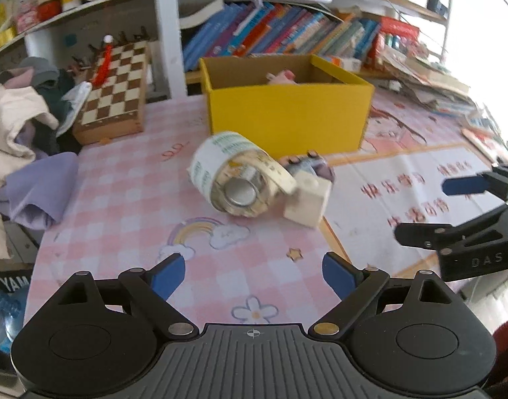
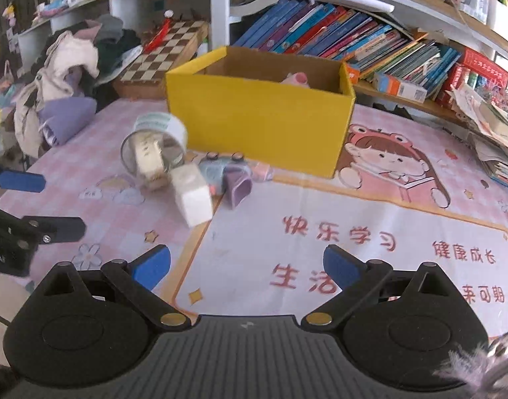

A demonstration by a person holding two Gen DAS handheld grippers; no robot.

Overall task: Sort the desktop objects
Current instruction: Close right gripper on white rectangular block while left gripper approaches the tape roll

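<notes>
Pink checked mat (image 1: 127, 199) covers the desk below crowded bookshelves. Left gripper (image 1: 254, 274) and right gripper (image 2: 247, 264) both gape wide, holding nothing. Ahead of them, just before the yellow box (image 1: 287, 116), a jar (image 1: 235, 174) lies tipped, touching a white block (image 1: 307, 201)

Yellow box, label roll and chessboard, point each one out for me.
yellow box (image 1: 287, 116): left wrist view, front wall.
label roll (image 1: 207, 163): left wrist view, outer wrap.
chessboard (image 2: 164, 53): right wrist view, chequered top.
</notes>
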